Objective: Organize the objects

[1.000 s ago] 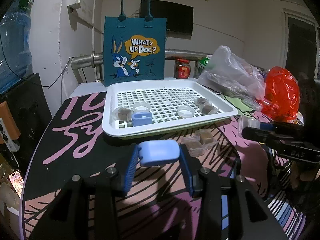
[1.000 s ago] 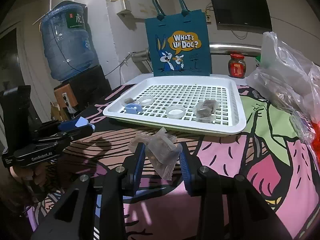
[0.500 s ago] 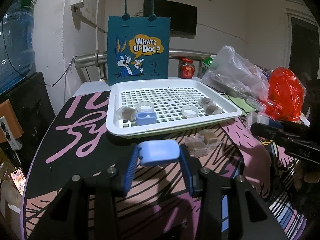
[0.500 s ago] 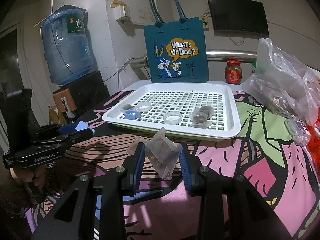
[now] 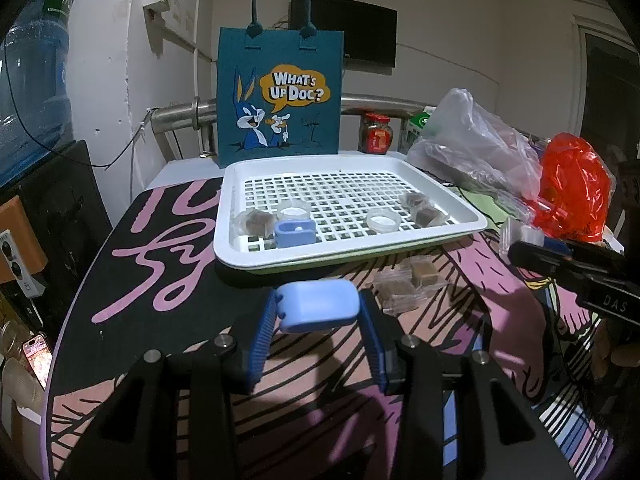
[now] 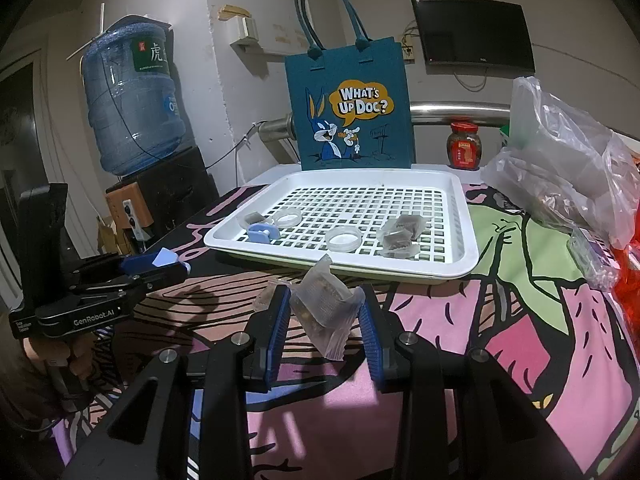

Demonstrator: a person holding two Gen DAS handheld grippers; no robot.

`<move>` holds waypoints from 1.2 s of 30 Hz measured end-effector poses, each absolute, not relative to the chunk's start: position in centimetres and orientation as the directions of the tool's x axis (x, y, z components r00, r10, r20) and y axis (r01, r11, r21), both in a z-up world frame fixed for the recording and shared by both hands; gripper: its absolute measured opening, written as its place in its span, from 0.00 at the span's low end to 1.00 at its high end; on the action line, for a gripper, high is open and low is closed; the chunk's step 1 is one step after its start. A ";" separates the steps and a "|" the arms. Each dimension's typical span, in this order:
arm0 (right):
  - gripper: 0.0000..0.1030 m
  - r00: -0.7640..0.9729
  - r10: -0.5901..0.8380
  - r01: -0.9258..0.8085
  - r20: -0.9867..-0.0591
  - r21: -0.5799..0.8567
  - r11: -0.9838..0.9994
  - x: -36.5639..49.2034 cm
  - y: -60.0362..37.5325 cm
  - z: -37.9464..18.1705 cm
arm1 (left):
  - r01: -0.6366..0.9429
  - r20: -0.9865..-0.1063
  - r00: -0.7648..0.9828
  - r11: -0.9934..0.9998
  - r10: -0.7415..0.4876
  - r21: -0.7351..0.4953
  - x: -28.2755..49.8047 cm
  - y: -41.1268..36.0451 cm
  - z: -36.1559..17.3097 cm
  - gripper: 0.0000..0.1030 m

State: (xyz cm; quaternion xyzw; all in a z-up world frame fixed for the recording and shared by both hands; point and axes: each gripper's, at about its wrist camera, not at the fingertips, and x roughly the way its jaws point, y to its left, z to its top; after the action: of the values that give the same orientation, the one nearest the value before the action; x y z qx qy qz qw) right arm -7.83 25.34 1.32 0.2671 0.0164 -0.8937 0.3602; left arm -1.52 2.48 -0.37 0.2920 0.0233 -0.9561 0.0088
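- Blue block [image 5: 317, 311] clamped in the left gripper [image 5: 318, 316], just before the tray's [image 5: 472, 224] near edge.
- Clear packet [image 6: 326, 312] pinched in the right gripper [image 6: 323, 316], above the table [image 6: 520, 320].

Teal cartoon tote bag [image 6: 347, 112], water jug [image 6: 132, 100], wall television [image 6: 474, 34], red-lidded jar [image 6: 464, 146]
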 end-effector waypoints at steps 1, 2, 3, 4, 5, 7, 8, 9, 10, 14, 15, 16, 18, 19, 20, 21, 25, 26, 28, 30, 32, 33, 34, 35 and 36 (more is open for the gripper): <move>0.32 -0.598 -0.635 0.652 -0.490 0.164 -0.740 -7.9 25.3 1.3 | 0.030 -0.559 -0.829 -0.999 -0.003 -0.040 -1.5 2.5 -0.3 0.39; 0.32 -0.597 -0.635 0.652 -0.490 0.164 -0.740 -7.9 25.4 1.3 | 0.030 -0.558 -0.830 -0.999 -0.003 -0.040 -1.5 2.5 -0.4 0.39; 0.32 -0.597 -0.635 0.652 -0.490 0.164 -0.740 -7.9 25.4 1.3 | 0.030 -0.557 -0.830 -0.999 -0.002 -0.041 -1.5 2.4 -0.3 0.39; 0.32 -0.597 -0.635 0.652 -0.490 0.164 -0.740 -7.9 25.4 1.3 | 0.030 -0.557 -0.830 -0.999 -0.001 -0.042 -1.5 2.4 -0.3 0.39; 0.32 -0.597 -0.635 0.652 -0.490 0.164 -0.740 -7.9 25.4 1.3 | 0.029 -0.556 -0.831 -0.999 0.000 -0.043 -1.5 2.4 -0.3 0.39; 0.32 -0.597 -0.635 0.652 -0.491 0.164 -0.740 -7.9 25.4 1.3 | 0.030 -0.558 -0.830 -0.999 0.000 -0.044 -1.5 2.4 -0.4 0.39; 0.32 -0.597 -0.634 0.652 -0.491 0.165 -0.740 -8.0 25.4 1.3 | 0.030 -0.558 -0.830 -0.999 -0.001 -0.043 -1.5 2.4 -0.3 0.39; 0.32 -0.596 -0.635 0.652 -0.492 0.166 -0.740 -8.0 25.4 1.2 | 0.030 -0.559 -0.829 -0.999 0.000 -0.044 -1.5 2.4 -0.4 0.39; 0.32 -0.596 -0.635 0.651 -0.492 0.167 -0.740 -8.0 25.5 1.2 | 0.030 -0.559 -0.829 -0.999 -0.001 -0.043 -1.5 2.4 -0.4 0.39; 0.32 -0.597 -0.634 0.650 -0.491 0.167 -0.741 -8.0 25.5 1.2 | 0.030 -0.558 -0.830 -0.999 -0.001 -0.043 -1.5 2.4 -0.4 0.39; 0.32 -0.597 -0.634 0.650 -0.492 0.167 -0.741 -8.0 25.5 1.2 | 0.029 -0.558 -0.830 -0.999 0.000 -0.044 -1.5 2.4 -0.4 0.39; 0.32 -0.597 -0.635 0.650 -0.491 0.167 -0.741 -8.0 25.5 1.2 | 0.030 -0.558 -0.830 -0.999 0.000 -0.044 -1.5 2.4 -0.4 0.39; 0.32 -0.597 -0.634 0.650 -0.491 0.168 -0.741 -8.0 25.5 1.2 | 0.030 -0.559 -0.829 -0.999 0.000 -0.045 -1.5 2.4 -0.4 0.39; 0.32 -0.596 -0.635 0.650 -0.492 0.169 -0.741 -7.9 25.5 1.2 | 0.031 -0.560 -0.829 -0.999 0.000 -0.045 -1.5 2.4 -0.4 0.39; 0.32 -0.597 -0.633 0.649 -0.492 0.167 -0.742 -8.0 25.4 1.2 | 0.031 -0.561 -0.828 -0.999 -0.001 -0.044 -1.5 2.5 -0.4 0.39; 0.32 -0.597 -0.633 0.649 -0.492 0.166 -0.742 -8.0 25.4 1.2 | 0.031 -0.561 -0.828 -0.999 -0.001 -0.044 -1.5 2.5 -0.4 0.39; 0.32 -0.603 -0.628 0.650 -0.492 0.154 -0.744 -7.8 25.3 1.2 | 0.033 -0.561 -0.828 -0.998 -0.002 -0.044 -1.6 2.6 -0.4 0.39; 0.32 -0.605 -0.628 0.650 -0.491 0.152 -0.745 -7.8 25.3 1.2 | 0.034 -0.562 -0.827 -0.998 -0.003 -0.044 -1.6 2.5 -0.4 0.39; 0.32 -0.607 -0.626 0.649 -0.489 0.150 -0.746 -7.7 25.4 1.2 | 0.036 -0.564 -0.826 -0.998 -0.005 -0.045 -1.7 2.5 -0.5 0.39; 0.32 -0.609 -0.625 0.647 -0.488 0.150 -0.748 -7.7 25.4 1.3 | 0.037 -0.564 -0.826 -0.998 -0.007 -0.043 -1.7 2.5 -0.5 0.39; 0.32 -0.612 -0.626 0.646 -0.484 0.152 -0.748 -7.8 25.5 1.3 | 0.038 -0.562 -0.827 -0.998 -0.009 -0.040 -1.6 2.4 -0.5 0.39; 0.32 -0.612 -0.626 0.646 -0.482 0.153 -0.748 -7.7 25.5 1.3 | 0.037 -0.562 -0.827 -0.999 -0.008 -0.040 -1.6 2.5 -0.5 0.39; 0.32 -0.612 -0.627 0.646 -0.482 0.153 -0.748 -7.7 25.5 1.4 | 0.037 -0.562 -0.827 -0.999 -0.008 -0.040 -1.7 2.4 -0.5 0.39; 0.32 -0.612 -0.627 0.646 -0.482 0.153 -0.748 -7.8 25.5 1.4 | 0.037 -0.562 -0.827 -0.998 -0.007 -0.041 -1.7 2.4 -0.5 0.39; 0.32 -0.612 -0.627 0.646 -0.482 0.152 -0.748 -7.8 25.5 1.4 | 0.037 -0.563 -0.827 -0.998 -0.007 -0.043 -1.7 2.4 -0.5 0.39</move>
State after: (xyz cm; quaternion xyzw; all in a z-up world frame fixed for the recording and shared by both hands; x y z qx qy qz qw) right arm -7.77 25.51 1.35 0.2613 0.0183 -0.8976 0.3545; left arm -1.67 2.38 -0.55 0.2943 0.0260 -0.9553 0.0115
